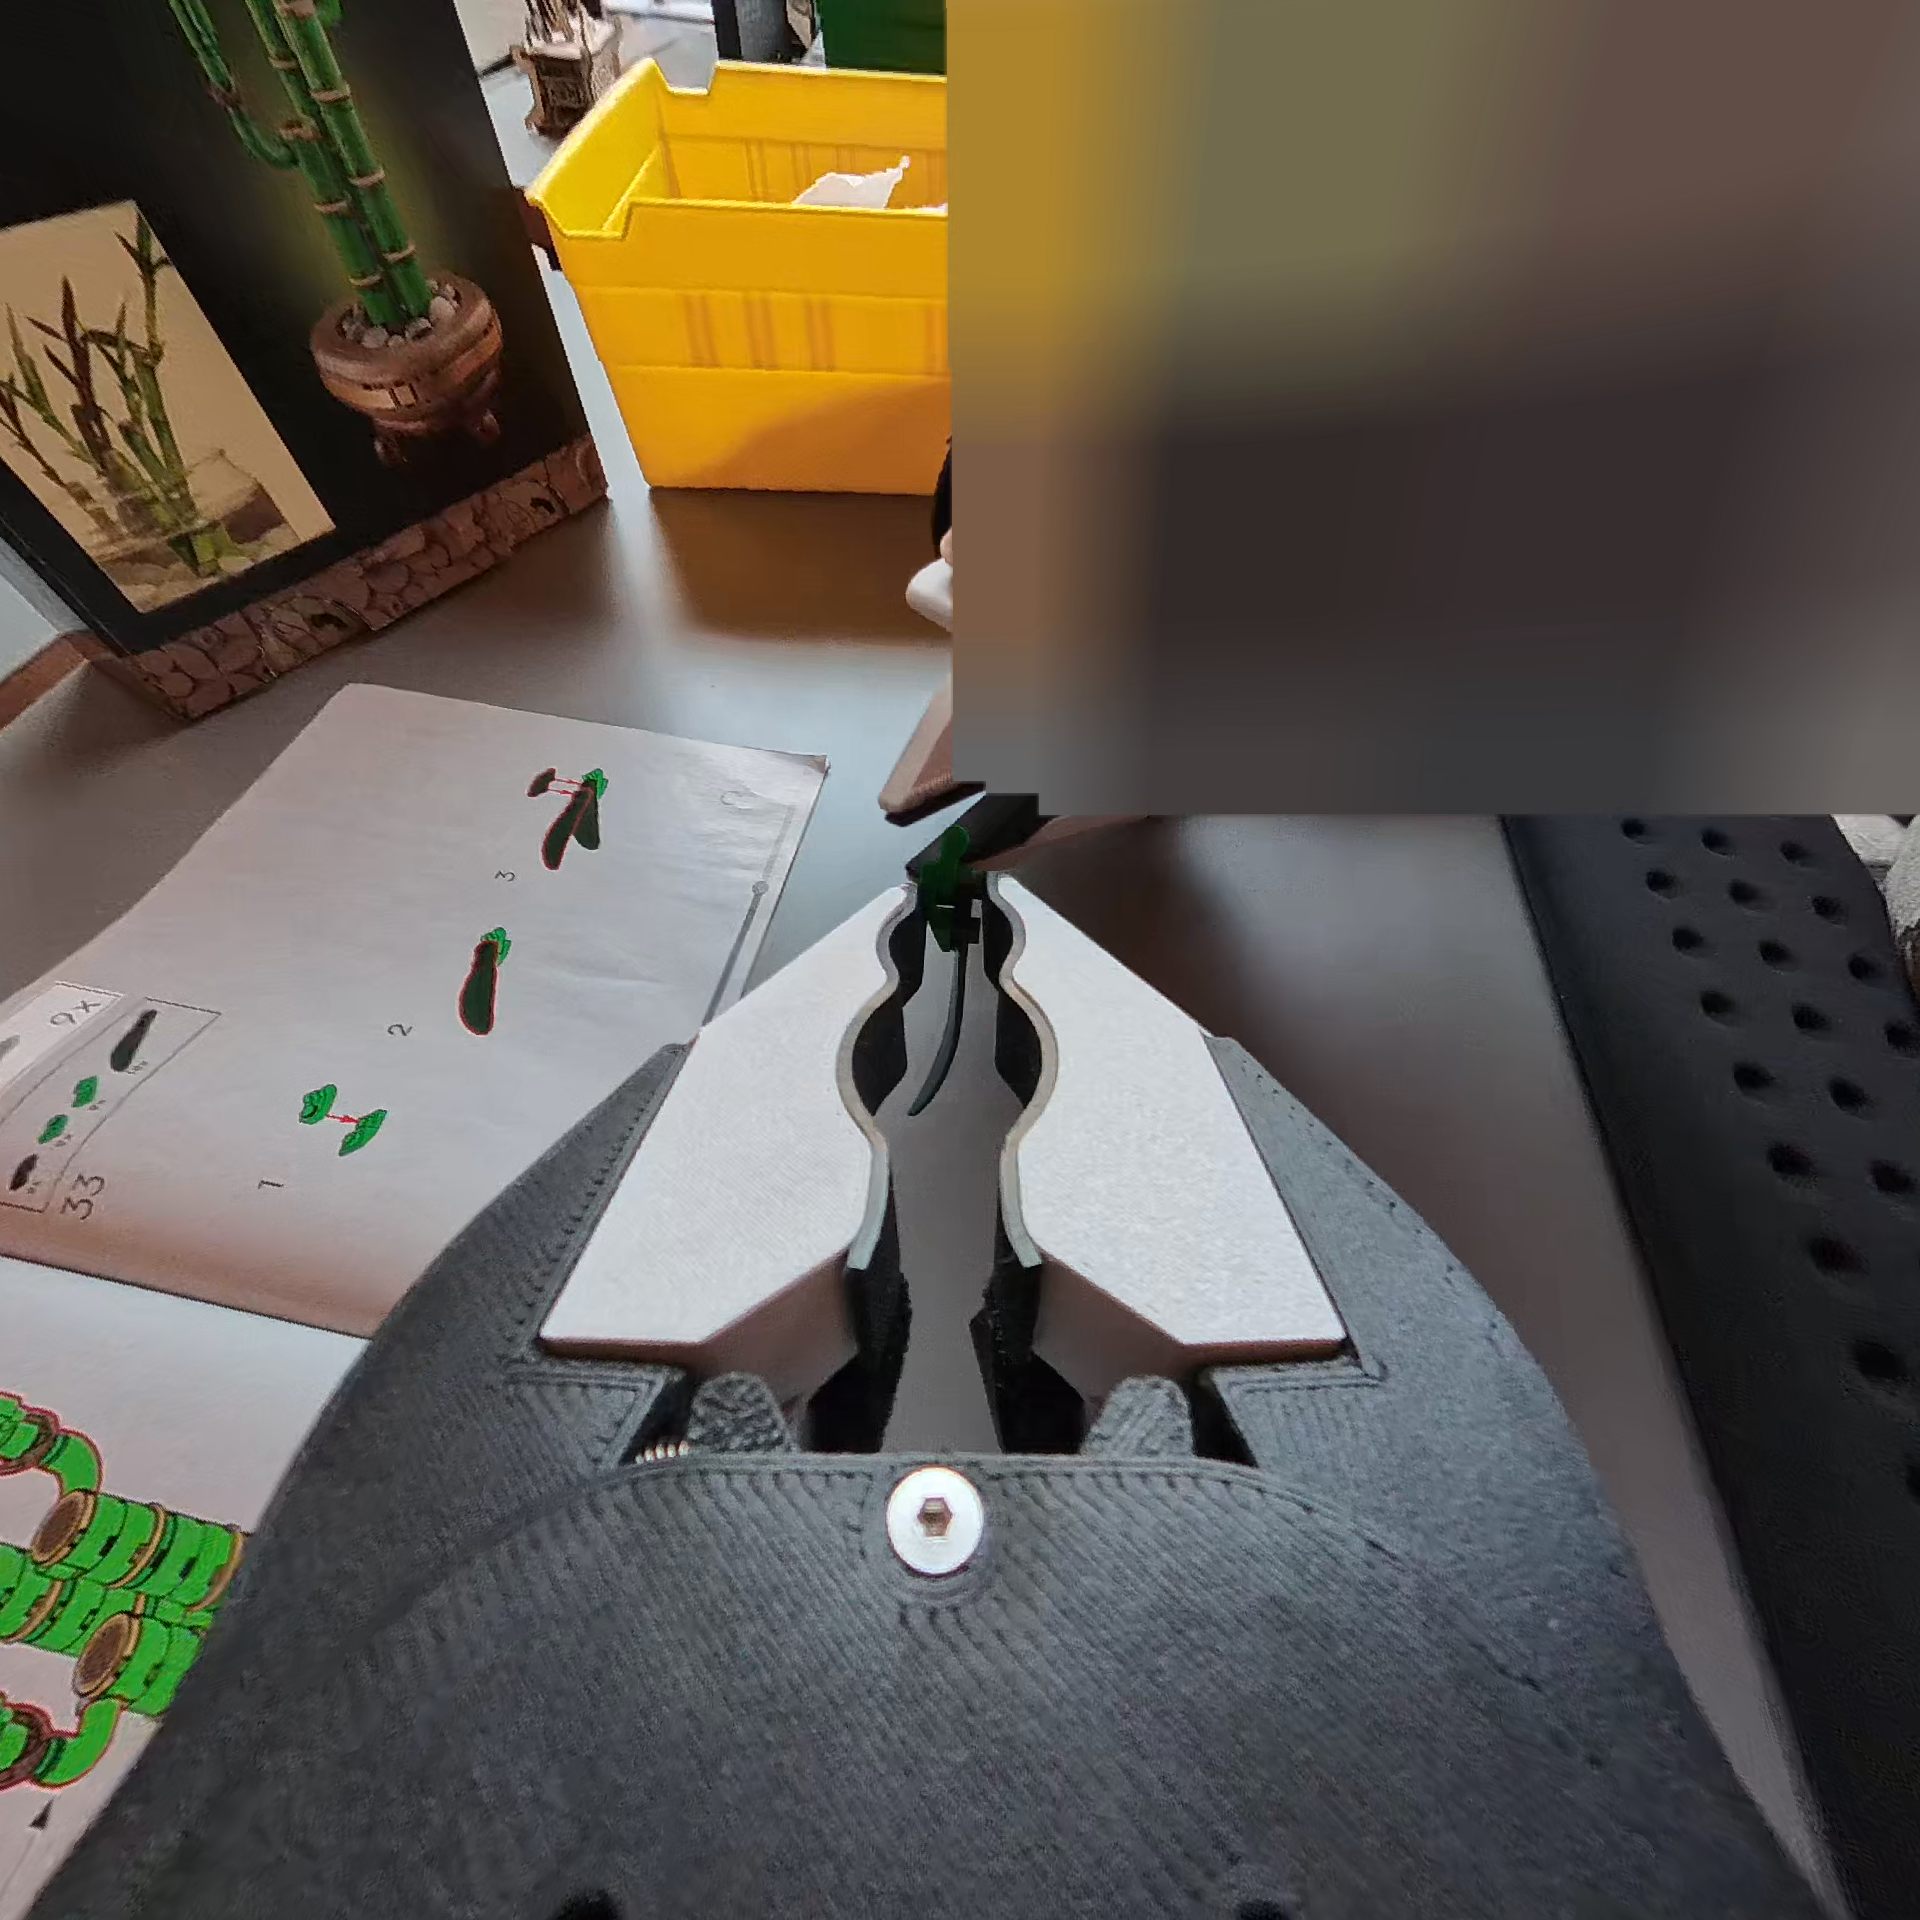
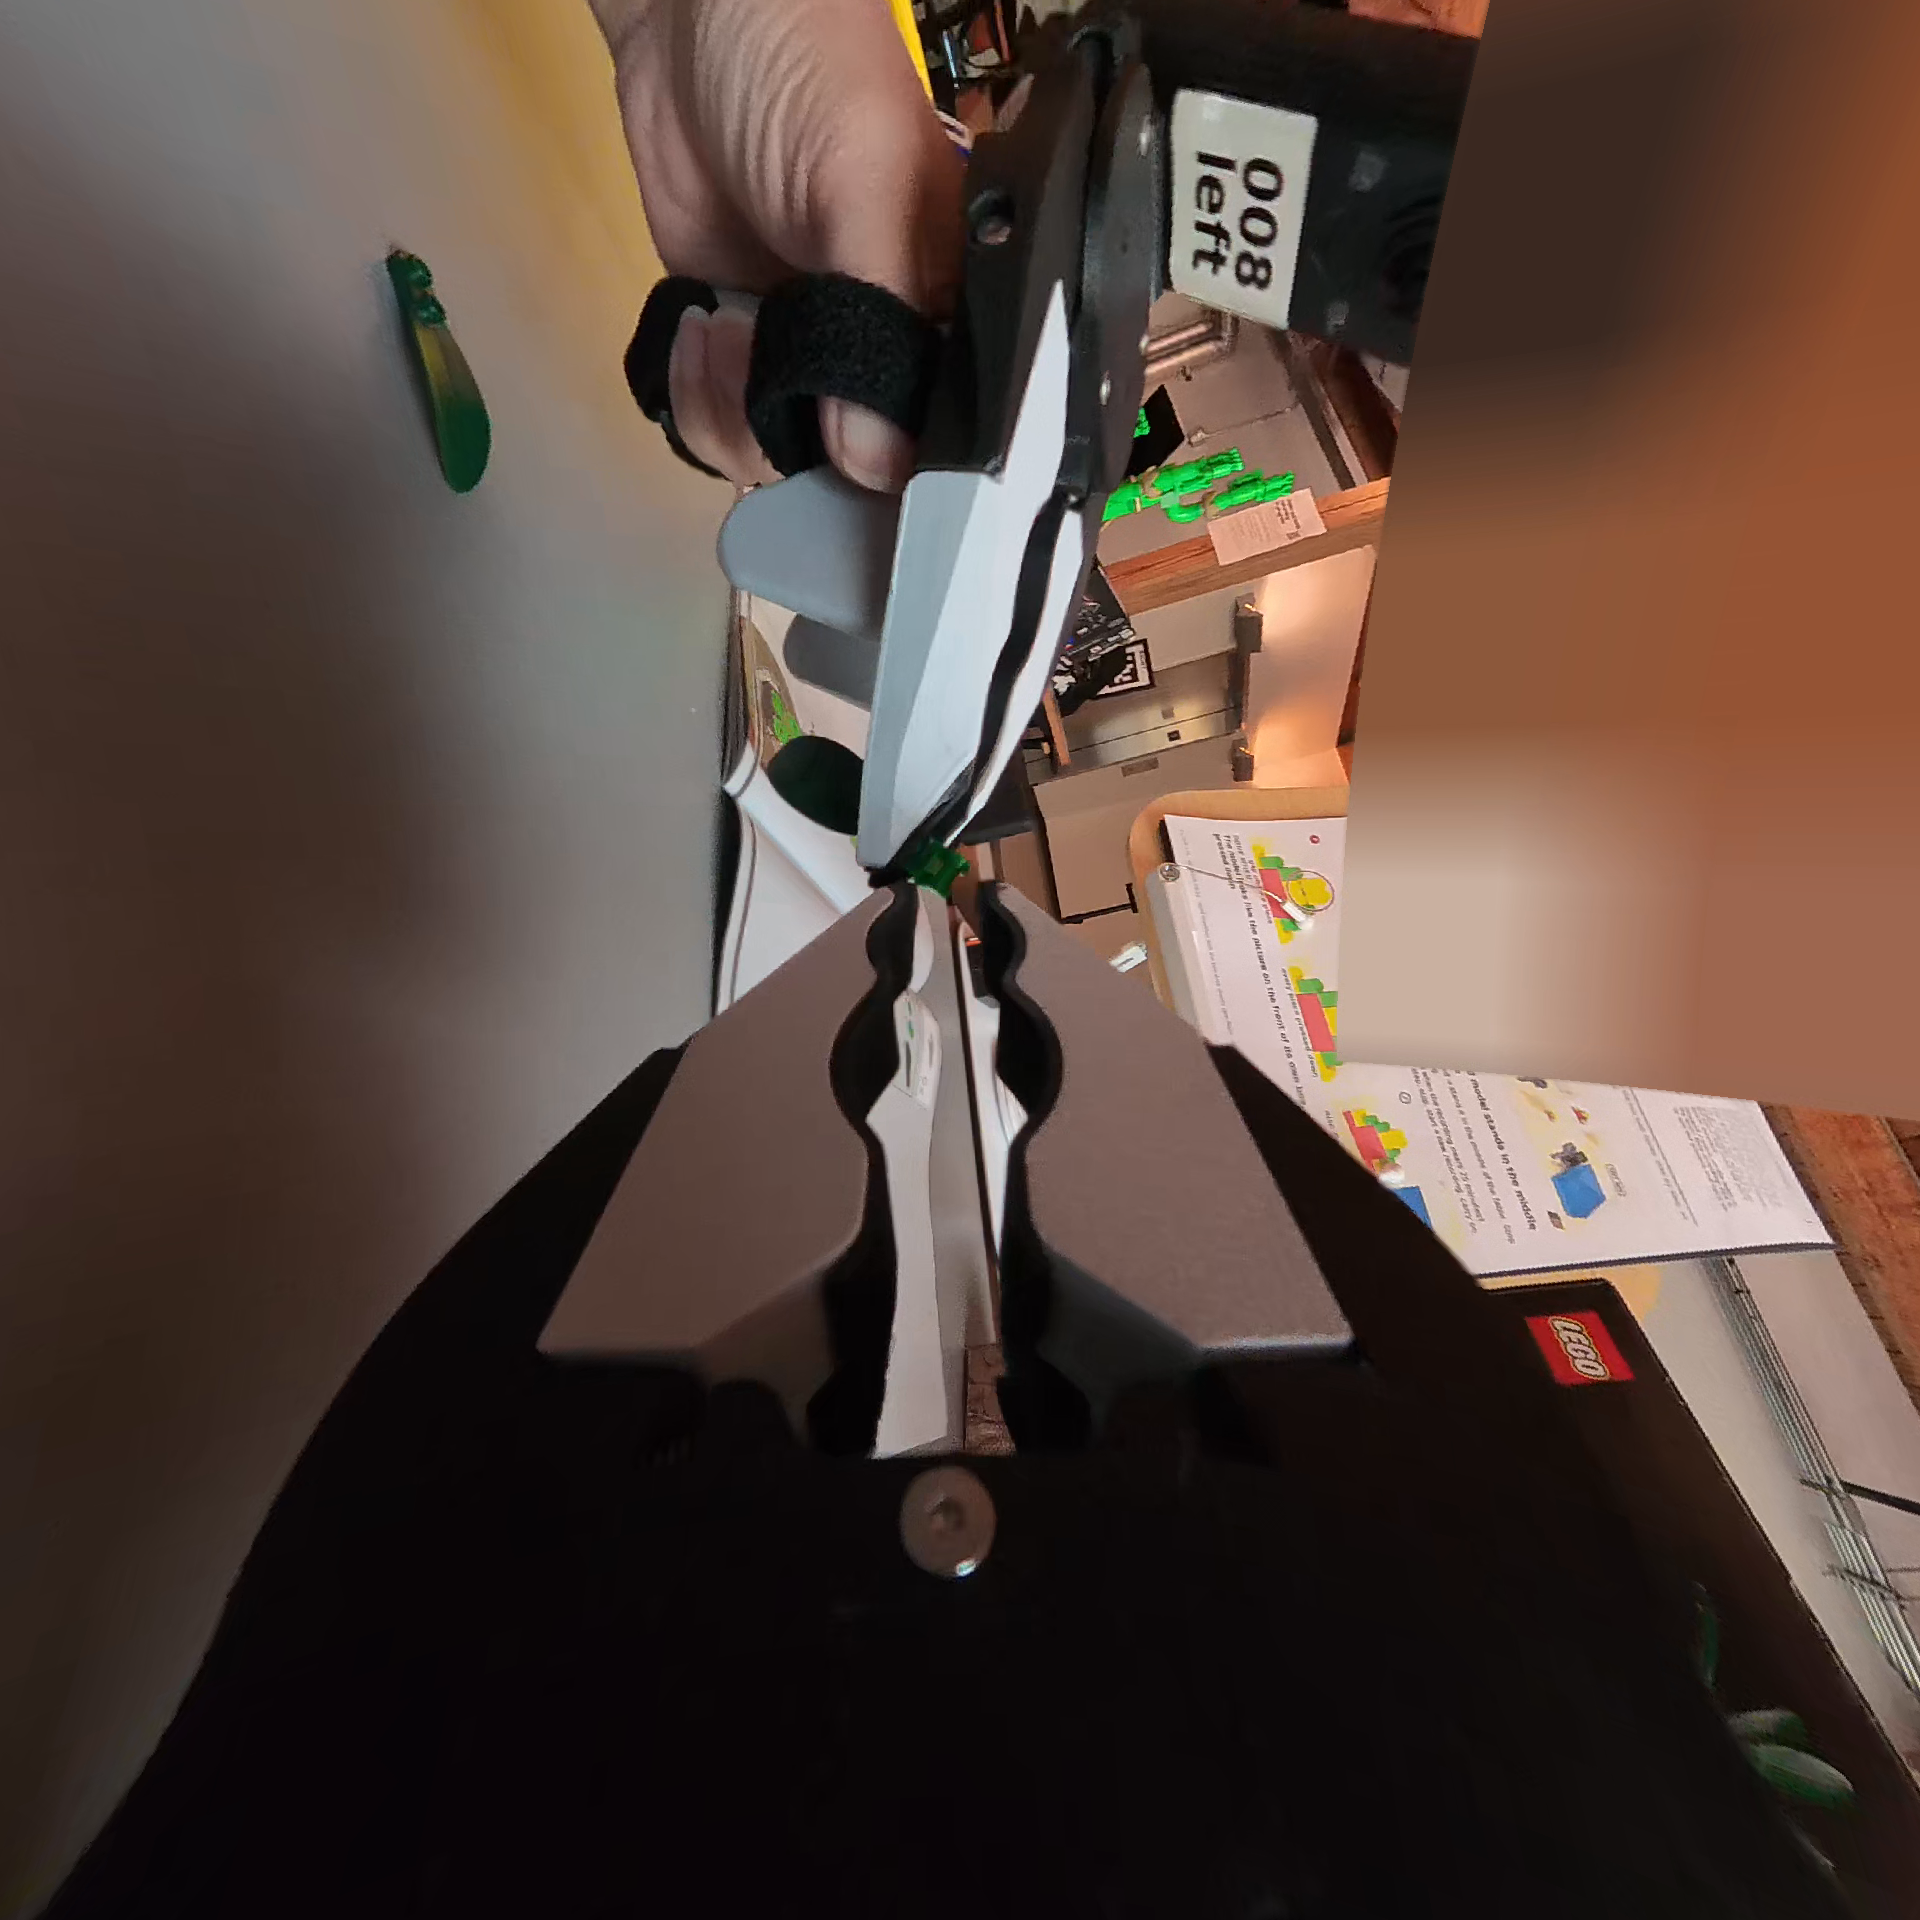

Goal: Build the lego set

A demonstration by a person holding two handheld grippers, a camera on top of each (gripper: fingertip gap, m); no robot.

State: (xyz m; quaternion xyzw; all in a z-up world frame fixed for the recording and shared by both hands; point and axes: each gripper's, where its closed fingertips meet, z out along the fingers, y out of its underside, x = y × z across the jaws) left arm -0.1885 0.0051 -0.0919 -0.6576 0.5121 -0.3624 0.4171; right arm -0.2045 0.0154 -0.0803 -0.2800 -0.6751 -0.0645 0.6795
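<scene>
the left gripper (image 1: 951,904) is nearly closed, its white fingers pinching a thin dark green leaf piece (image 1: 940,1023) that hangs edge-on in the narrow gap, with a small bright green clip piece (image 1: 943,868) at the tips, just above the centre of the left wrist view. the right gripper (image 2: 940,909) is only slightly parted; in its own view the tips sit right against the same bright green clip piece (image 2: 935,864), but whether they actually clamp it cannot be told. in the right wrist view the left gripper (image 2: 914,857) comes down from the upper centre, tip to tip with the right one, and a hand (image 2: 779,208) with black finger straps grips its handle at the top. a second green leaf (image 2: 442,384) lies apart on the pale counter (image 2: 260,727) at the upper left of that view. in the left wrist view an open instruction booklet (image 1: 416,987) lies at the left on the dark counter (image 1: 727,603), the set's black box (image 1: 260,312) stands at the upper left, a yellow bin (image 1: 769,291) sits beside it at top centre, and a black perforated panel (image 1: 1766,1091) runs down the right edge.
</scene>
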